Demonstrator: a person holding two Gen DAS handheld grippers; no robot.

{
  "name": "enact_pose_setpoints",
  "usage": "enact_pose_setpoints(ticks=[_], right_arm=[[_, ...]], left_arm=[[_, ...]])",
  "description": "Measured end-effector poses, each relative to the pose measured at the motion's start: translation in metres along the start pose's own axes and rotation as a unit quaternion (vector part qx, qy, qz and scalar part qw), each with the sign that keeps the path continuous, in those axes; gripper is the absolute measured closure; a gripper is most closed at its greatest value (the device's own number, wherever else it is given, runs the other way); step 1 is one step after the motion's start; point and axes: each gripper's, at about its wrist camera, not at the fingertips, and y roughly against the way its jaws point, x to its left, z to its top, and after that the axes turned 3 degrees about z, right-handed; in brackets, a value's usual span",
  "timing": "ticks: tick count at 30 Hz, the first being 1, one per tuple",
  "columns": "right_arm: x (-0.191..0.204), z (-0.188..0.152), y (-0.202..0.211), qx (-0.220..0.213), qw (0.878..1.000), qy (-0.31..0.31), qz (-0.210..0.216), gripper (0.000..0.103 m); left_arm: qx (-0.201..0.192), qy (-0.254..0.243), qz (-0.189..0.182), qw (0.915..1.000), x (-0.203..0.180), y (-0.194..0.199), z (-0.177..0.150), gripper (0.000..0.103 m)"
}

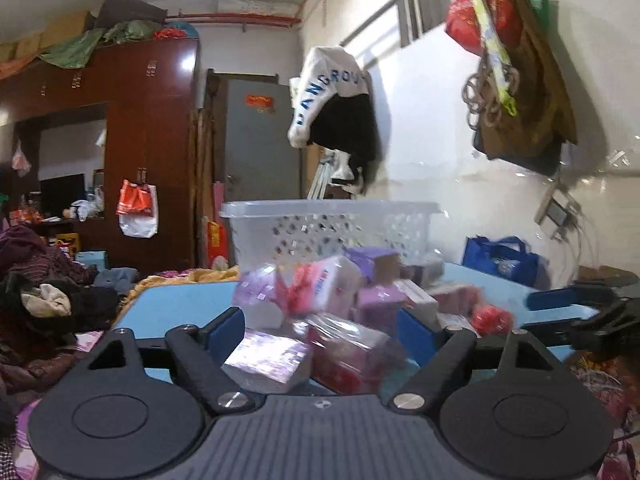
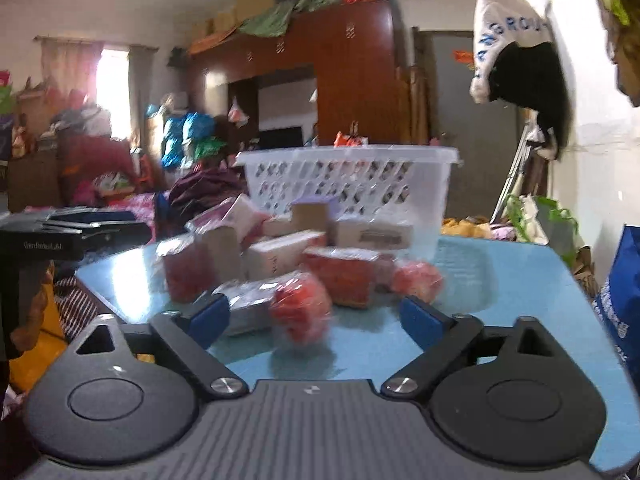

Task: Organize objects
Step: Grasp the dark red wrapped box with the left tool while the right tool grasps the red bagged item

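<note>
Left gripper (image 1: 320,326) with blue-padded fingers stands spread wide, nothing pinched; the near end of a clear-wrapped silvery-lilac flat packet (image 1: 266,360) and a film-wrapped red rectangular box (image 1: 352,360) sit in the gap ahead, pads not pressing on either as far as the blur lets me judge. Right gripper (image 2: 316,318) is likewise spread, with a crinkly red film-wrapped round bundle (image 2: 301,308) between the fingers, apparently untouched; a second similar red bundle (image 2: 418,276) lies farther right. All of it belongs to a loose heap of small wrapped cartons and packets in the middle of the light blue tabletop (image 2: 480,300), including a pale beige carton (image 2: 280,256) lying flat and a purple-topped cardboard box (image 2: 314,210) toward the back. Behind the heap, at the far edge, stands a white perforated plastic laundry basket (image 2: 352,176), likely the drop target. Handling guess: cartons are light and stiff, so take them across the short faces, squarely, since the glossy film will probably be slippery and a corner grip could twist out. The red bundles look soft and squashy; pinch across the middle, gently, expect them to deform. Packets lean on each other, so pulling one low in the pile may topple its neighbours. Cluttered bedroom around: dark red-brown wardrobe (image 1: 152,128), clothes pile (image 1: 36,280) at left.
</note>
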Motion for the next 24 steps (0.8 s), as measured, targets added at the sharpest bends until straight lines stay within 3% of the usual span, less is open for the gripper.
enact_pose_setpoints(ticks=[8, 14, 22, 24], right_arm=[[0.002, -0.006, -0.01, 0.012, 1.0, 0.0, 0.0, 0.028], [0.01, -0.008, -0.013, 0.01, 1.0, 0.014, -0.01, 0.032], [0.01, -0.009, -0.019, 0.017, 1.0, 0.013, -0.011, 0.057], [0.009, -0.008, -0.018, 0.018, 1.0, 0.011, -0.012, 0.057]], left_arm=[[0.028, -0.012, -0.009, 0.9995, -0.011, -0.01, -0.015, 0.017], [0.036, -0.019, -0.007, 0.9992, -0.017, -0.014, -0.021, 0.017], [0.04, -0.014, -0.007, 0.9991, -0.023, -0.023, -0.022, 0.018], [0.042, -0.025, -0.009, 0.9988, -0.03, -0.023, -0.024, 0.021]])
